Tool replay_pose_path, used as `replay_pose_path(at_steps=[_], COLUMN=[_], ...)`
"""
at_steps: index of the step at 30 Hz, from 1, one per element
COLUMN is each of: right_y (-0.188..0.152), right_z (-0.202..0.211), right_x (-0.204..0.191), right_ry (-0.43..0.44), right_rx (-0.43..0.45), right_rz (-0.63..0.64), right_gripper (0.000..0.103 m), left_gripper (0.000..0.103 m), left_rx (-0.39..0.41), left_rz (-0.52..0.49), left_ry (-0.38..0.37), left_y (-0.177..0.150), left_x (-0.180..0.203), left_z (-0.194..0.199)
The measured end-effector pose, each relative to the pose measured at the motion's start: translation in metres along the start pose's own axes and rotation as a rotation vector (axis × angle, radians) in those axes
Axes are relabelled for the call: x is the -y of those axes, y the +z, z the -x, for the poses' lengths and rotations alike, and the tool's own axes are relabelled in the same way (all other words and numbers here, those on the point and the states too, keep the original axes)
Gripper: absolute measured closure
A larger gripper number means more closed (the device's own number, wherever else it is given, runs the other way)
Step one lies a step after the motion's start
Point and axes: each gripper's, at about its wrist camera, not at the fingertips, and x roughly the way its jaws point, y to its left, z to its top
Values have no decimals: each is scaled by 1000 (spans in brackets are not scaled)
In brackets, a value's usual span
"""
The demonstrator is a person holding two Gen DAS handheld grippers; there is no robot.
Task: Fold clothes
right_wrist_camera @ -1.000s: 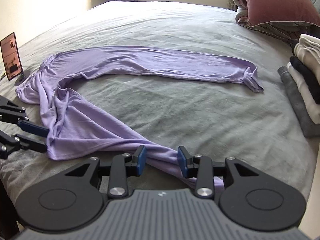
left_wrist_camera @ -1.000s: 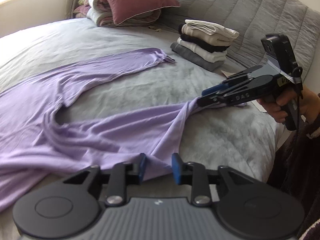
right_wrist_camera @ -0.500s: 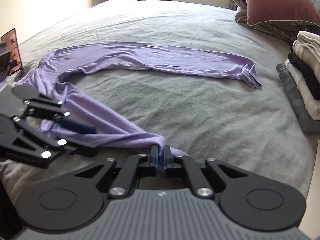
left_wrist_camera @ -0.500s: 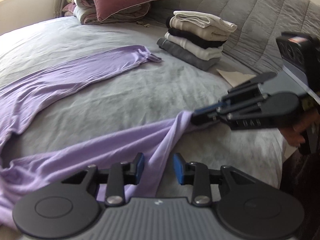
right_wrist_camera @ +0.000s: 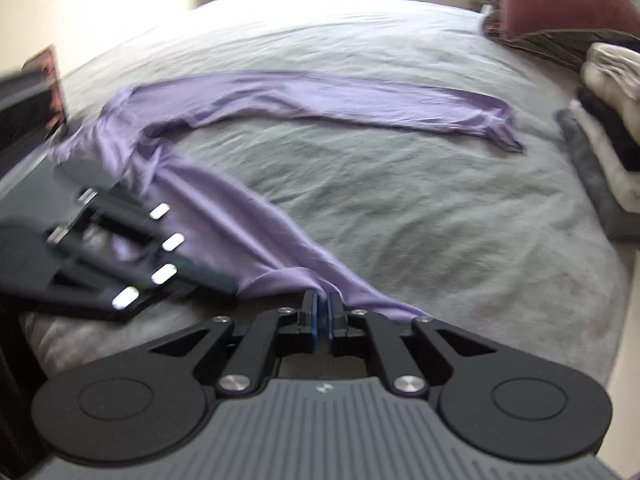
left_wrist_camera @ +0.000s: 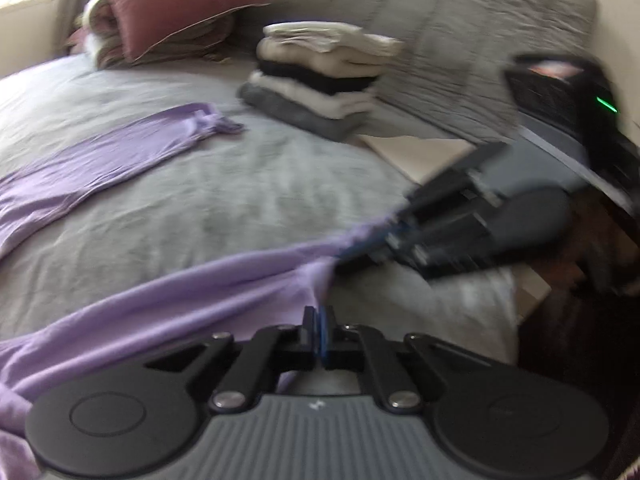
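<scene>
Covering most of the grey bed (right_wrist_camera: pixel 400 216), the lilac garment (right_wrist_camera: pixel 248 232) lies with one leg stretched flat and the other trailing toward the near edge. Both pinch that near leg: the left gripper (left_wrist_camera: pixel 319 320) pressed tight on its fabric, the right gripper (right_wrist_camera: pixel 321 304) on the hem with its jaws easing apart.

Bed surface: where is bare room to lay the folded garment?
Bare grey bedspread lies between the two legs of the purple garment. Crowded by the folded stack, pillow, and near both grippers.
</scene>
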Motion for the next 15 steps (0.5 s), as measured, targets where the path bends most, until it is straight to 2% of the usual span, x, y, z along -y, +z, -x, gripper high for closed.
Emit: replay_pose_path(at_steps=[4, 7, 11, 15], right_y=[-1, -3, -5, -6], right_z=[10, 14, 17, 20], right_x=[17, 23, 27, 33], right_ry=[-12, -18, -37, -56], right_rx=[18, 26, 25, 35], right_rz=[-68, -94, -102, -100], right_gripper=[88, 88, 88, 84], left_gripper=[102, 100, 75, 69], left_rx=[-6, -11, 5, 35], left_rz=[-43, -37, 3, 50], left_ry=[-38, -11, 22, 46], left_y=[-5, -6, -3, 5], left_x=[13, 13, 8, 1], left_z=[5, 5, 6, 2])
